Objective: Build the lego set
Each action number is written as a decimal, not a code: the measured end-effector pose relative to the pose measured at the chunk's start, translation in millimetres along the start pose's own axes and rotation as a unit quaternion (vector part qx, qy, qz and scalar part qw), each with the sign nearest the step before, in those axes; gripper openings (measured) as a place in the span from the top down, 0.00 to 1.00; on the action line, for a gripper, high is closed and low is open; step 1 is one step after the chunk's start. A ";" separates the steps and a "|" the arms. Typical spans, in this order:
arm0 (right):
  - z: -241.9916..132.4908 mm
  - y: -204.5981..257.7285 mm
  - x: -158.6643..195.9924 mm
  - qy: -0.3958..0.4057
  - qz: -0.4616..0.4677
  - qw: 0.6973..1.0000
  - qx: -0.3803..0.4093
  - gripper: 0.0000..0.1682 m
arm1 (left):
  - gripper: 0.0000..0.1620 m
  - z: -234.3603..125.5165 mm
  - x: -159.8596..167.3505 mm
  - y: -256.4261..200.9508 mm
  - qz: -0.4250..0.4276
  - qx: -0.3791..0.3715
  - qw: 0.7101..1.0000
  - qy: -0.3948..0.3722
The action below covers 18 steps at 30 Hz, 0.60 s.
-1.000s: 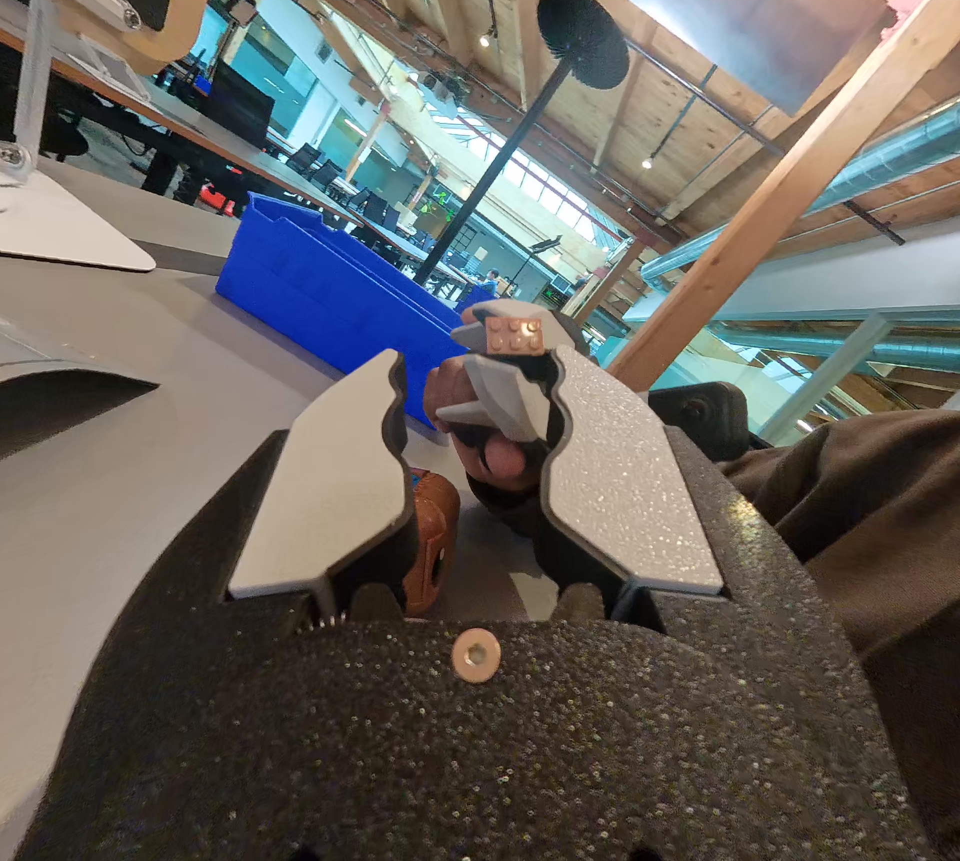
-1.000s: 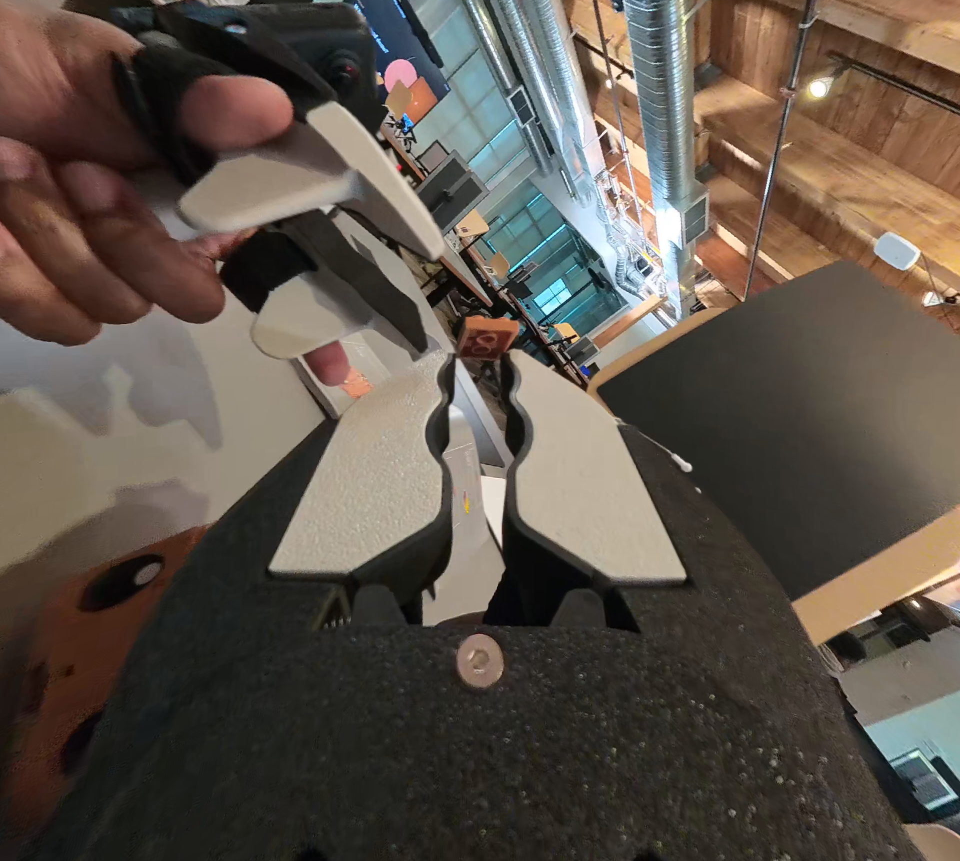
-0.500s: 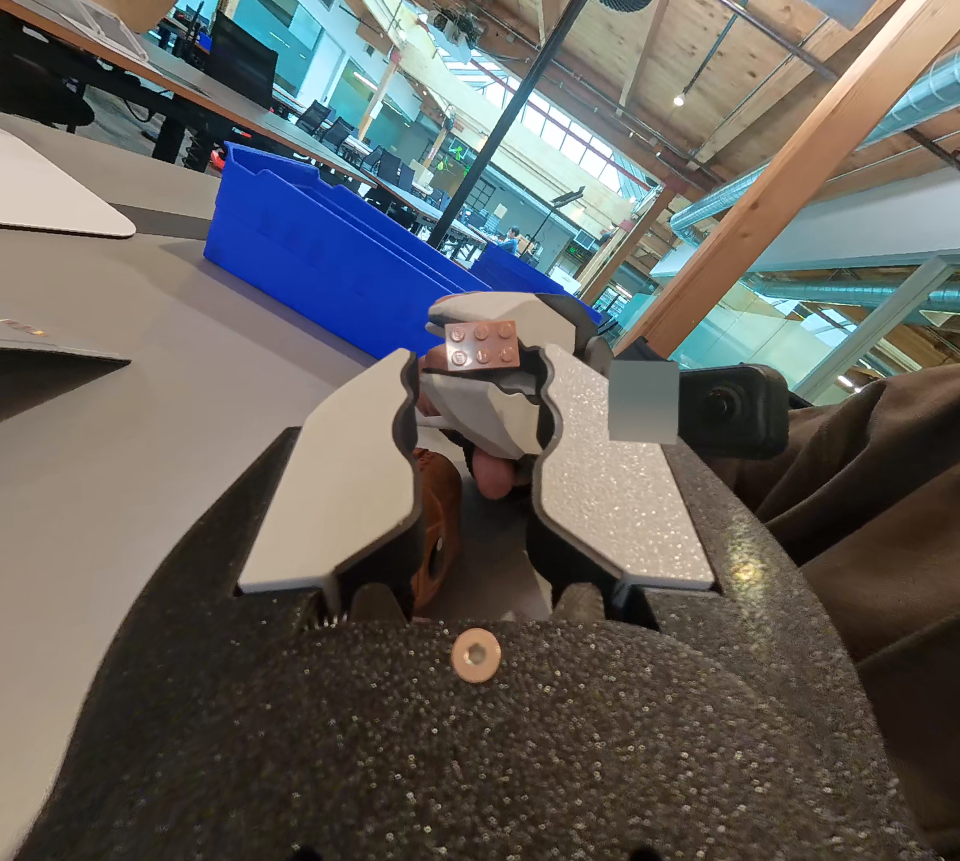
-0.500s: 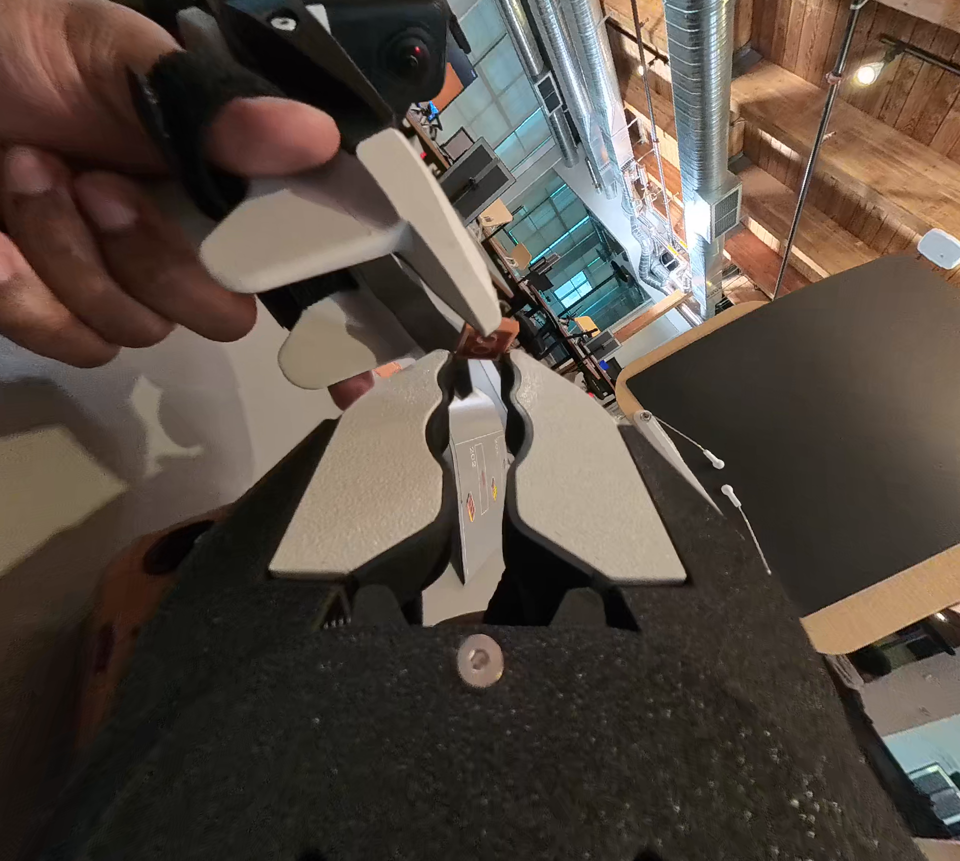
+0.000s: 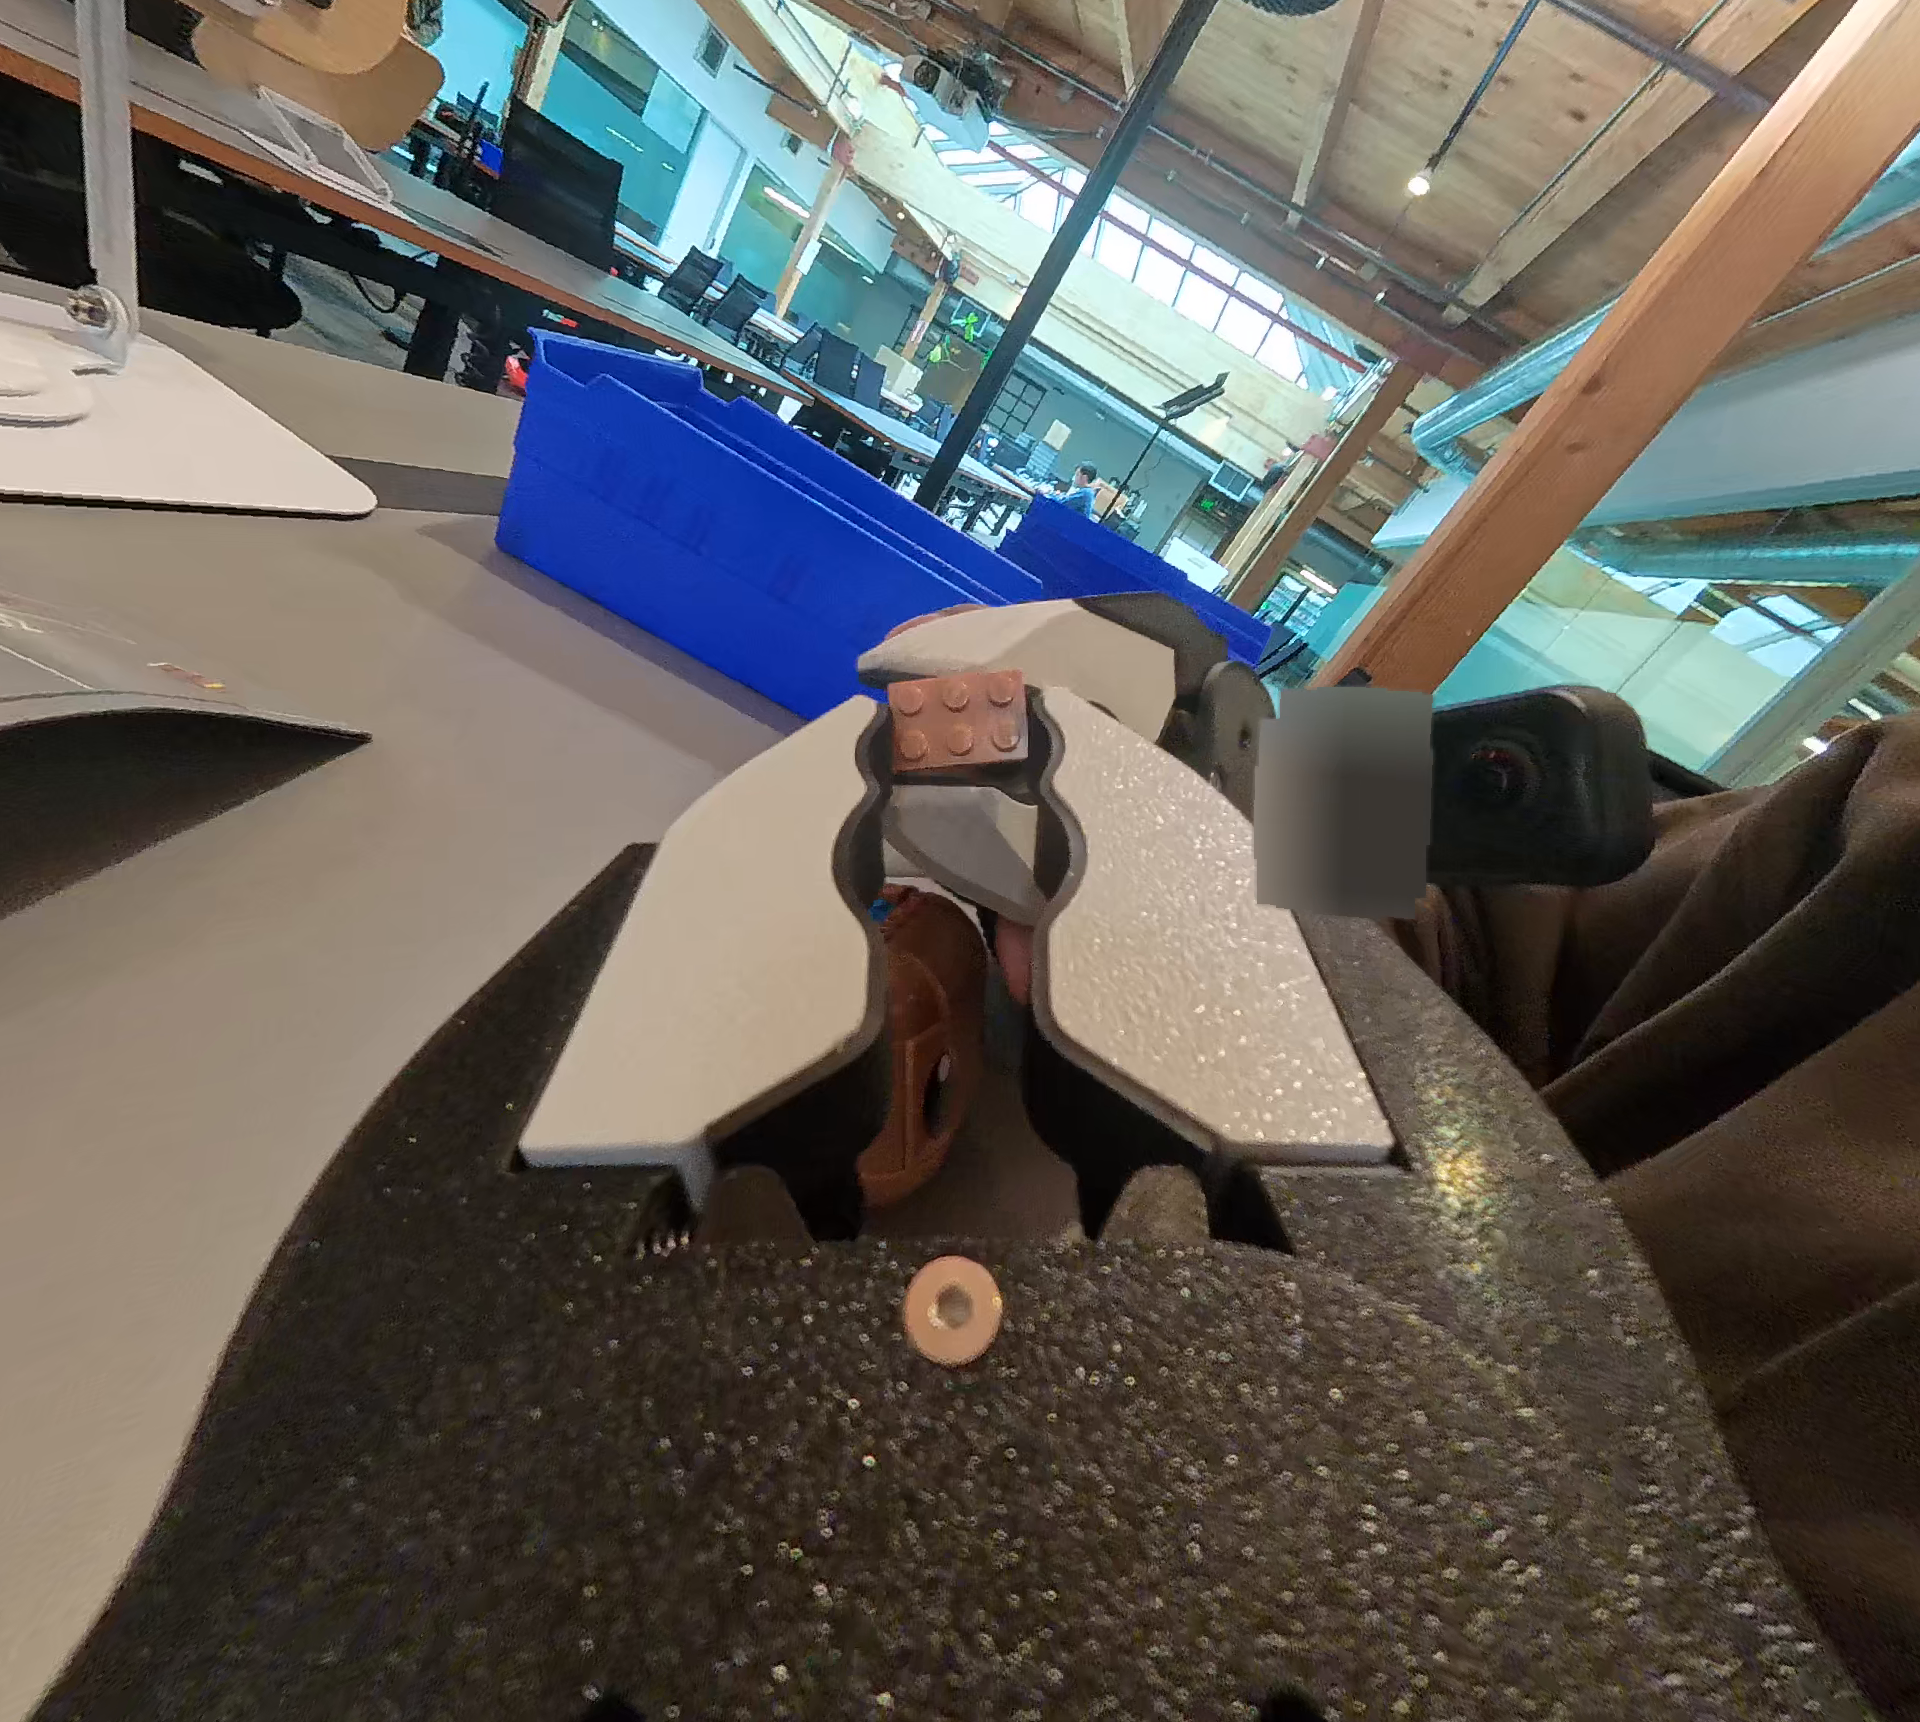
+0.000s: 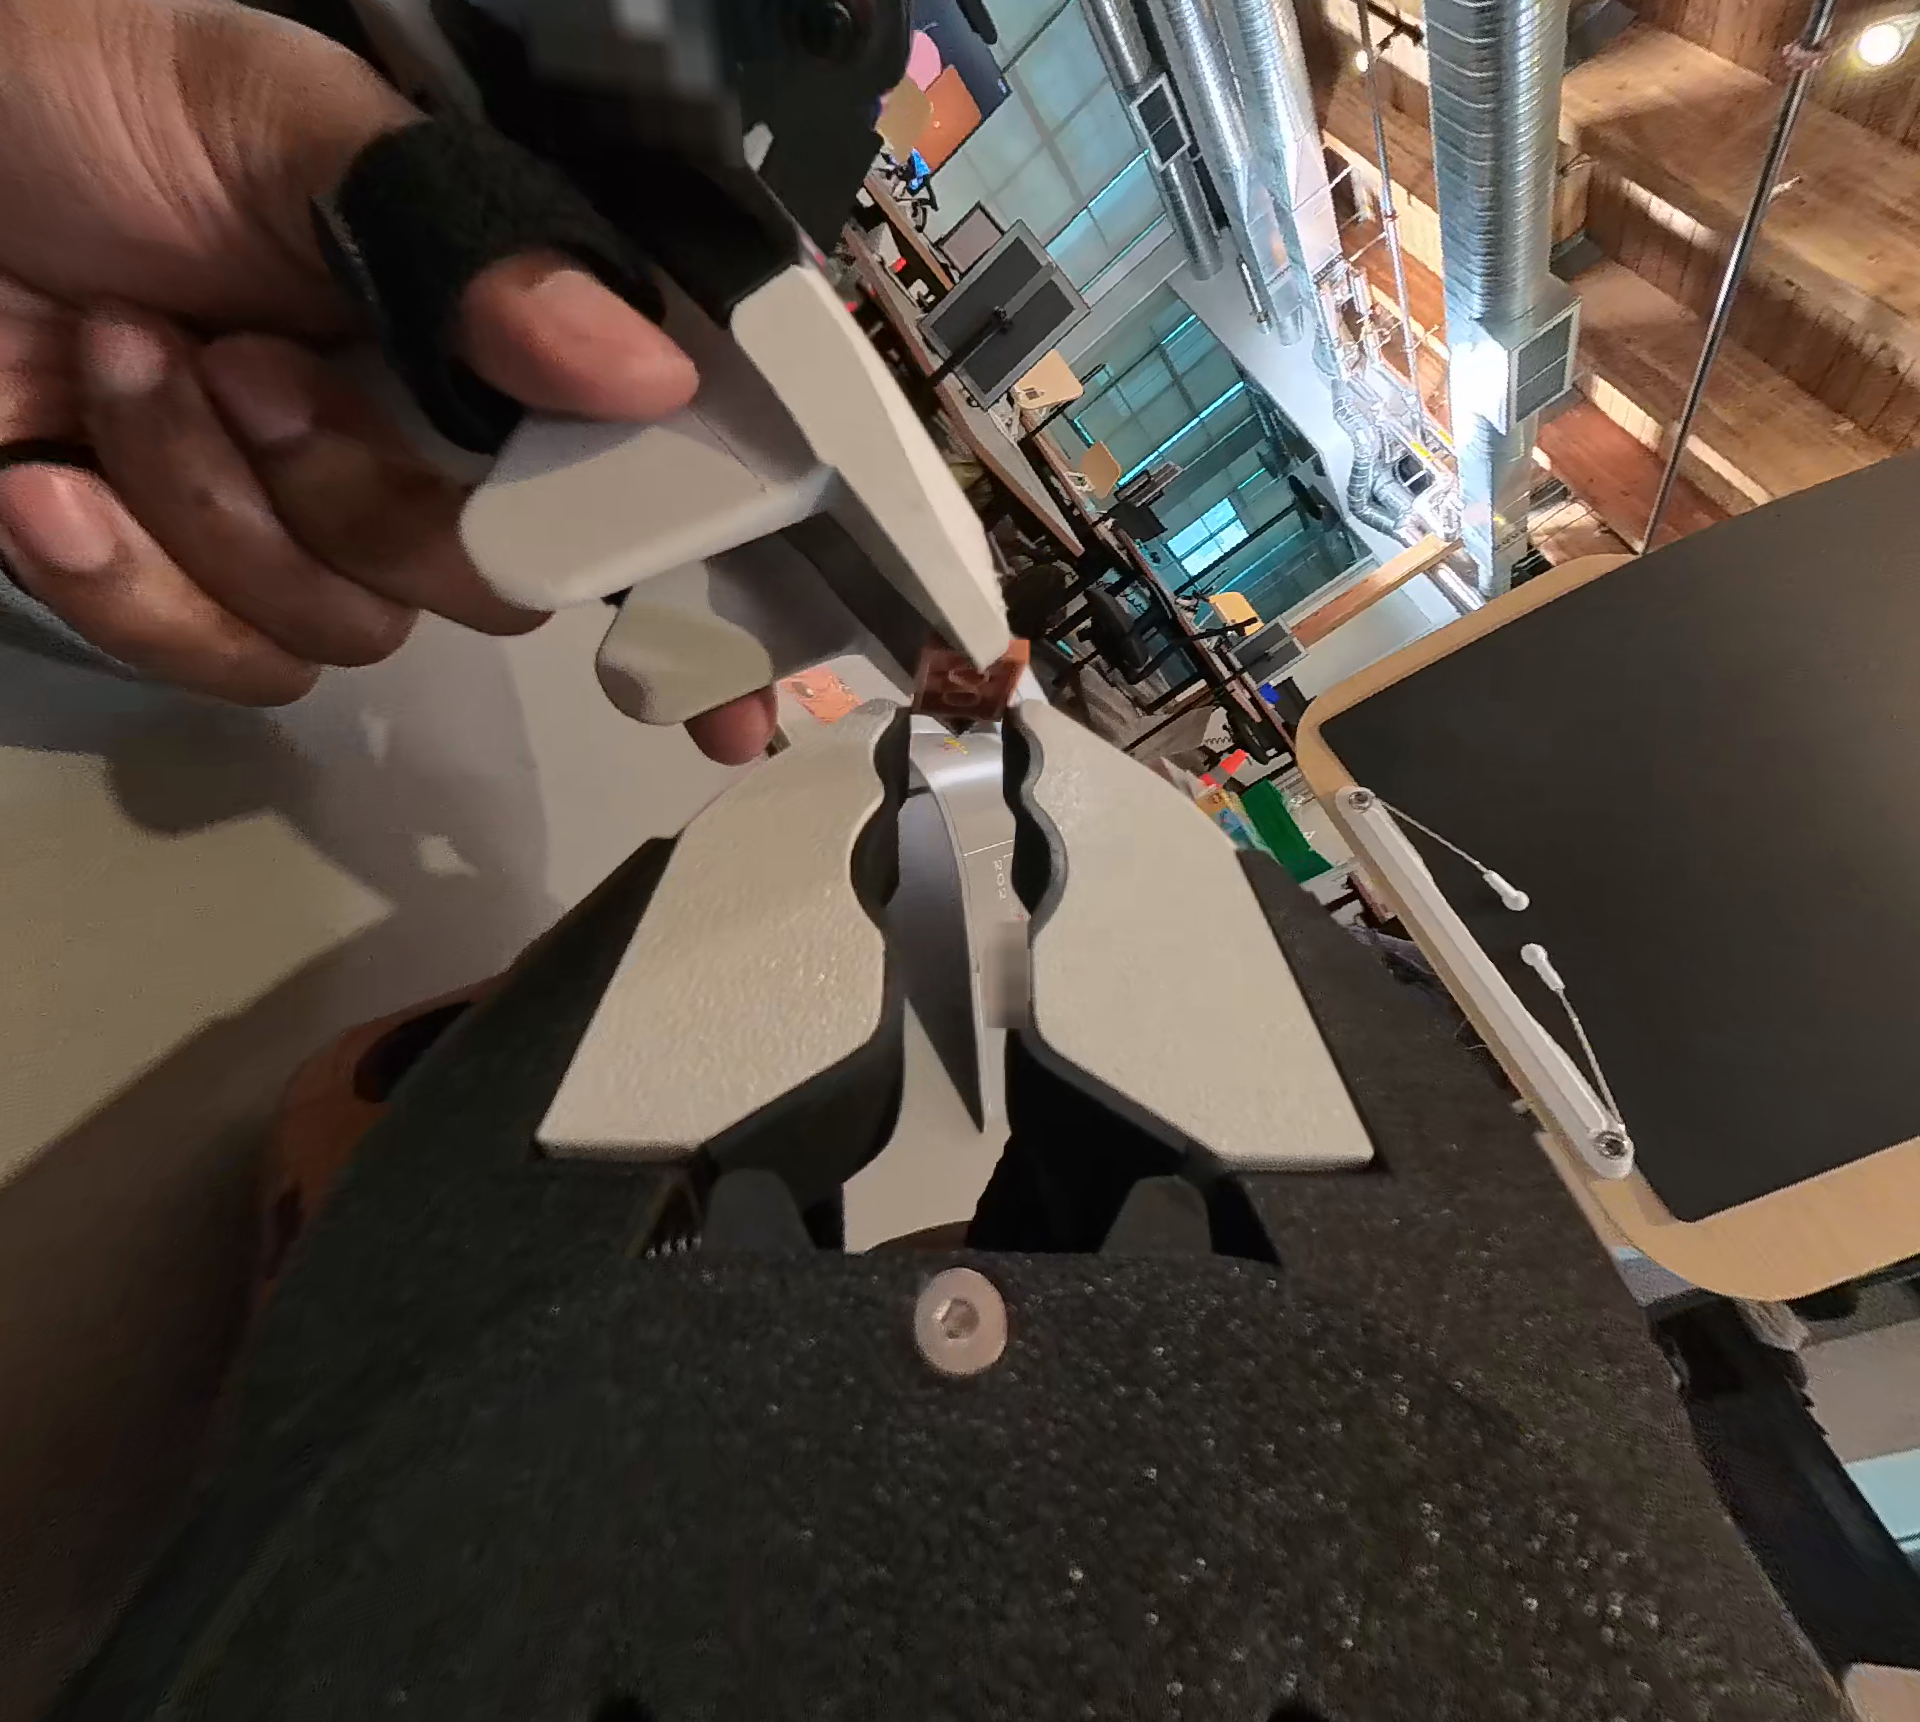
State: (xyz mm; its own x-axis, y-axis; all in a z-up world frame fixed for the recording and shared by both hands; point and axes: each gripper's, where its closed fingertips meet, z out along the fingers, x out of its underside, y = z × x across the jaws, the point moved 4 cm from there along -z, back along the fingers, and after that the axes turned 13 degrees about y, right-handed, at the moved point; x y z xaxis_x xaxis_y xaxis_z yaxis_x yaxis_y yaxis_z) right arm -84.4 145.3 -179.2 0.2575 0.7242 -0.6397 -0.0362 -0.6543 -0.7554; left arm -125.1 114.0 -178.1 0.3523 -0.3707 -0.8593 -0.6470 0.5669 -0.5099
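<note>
Brown lego brick (image 5: 958, 727) sits at 12 o'clock, pinched at both tips: right gripper (image 5: 971, 716) clamped on it, left gripper (image 5: 961, 742) closed round it too. Risk, imo: uneven squeeze or twist pops brick loose onto the grey table (image 5: 312, 737) w/ blue bin (image 5: 707, 529) at 11.

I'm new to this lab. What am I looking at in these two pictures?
No robot here: a person holds a claw in each hand, each with a camera looking along its two grey fingers. One picture looks out from the left claw, the other from the right claw, which also shows the hand holding the left one. The right claw pinches a small brown brick above a grey table. The left claw's fingers flank it; whether they grip, I cannot tell. A blue bin stands behind.
</note>
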 end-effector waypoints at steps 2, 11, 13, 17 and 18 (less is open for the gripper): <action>0.5 1.2 1.4 0.005 0.003 1.000 -0.011 0.89 | 0.85 -0.4 -0.1 0.1 0.005 -0.001 1.000 0.000; -4.5 -11.4 10.6 0.023 0.056 0.997 -0.039 0.83 | 0.85 -8.4 -5.8 3.5 0.011 -0.012 1.000 -0.024; -7.2 -18.8 15.7 0.030 0.086 0.995 -0.043 0.82 | 0.85 -11.7 -7.1 3.7 0.026 -0.020 0.999 -0.028; -9.4 -34.1 26.5 0.045 0.186 0.978 -0.078 0.79 | 0.85 -16.6 -8.4 3.6 0.054 -0.027 0.998 -0.029; -9.5 -37.7 29.3 0.048 0.212 0.972 -0.088 0.79 | 0.85 -16.9 -8.0 4.2 0.057 -0.028 0.998 -0.026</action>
State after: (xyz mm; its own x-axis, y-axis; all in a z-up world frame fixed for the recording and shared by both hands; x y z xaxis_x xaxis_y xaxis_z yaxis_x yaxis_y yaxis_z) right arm -66.3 189.1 -168.1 0.3450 0.3639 -0.8652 0.0053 -0.9225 -0.3858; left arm -142.0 106.9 -172.7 0.3078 -0.2654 -0.9137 -0.7221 0.5602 -0.4060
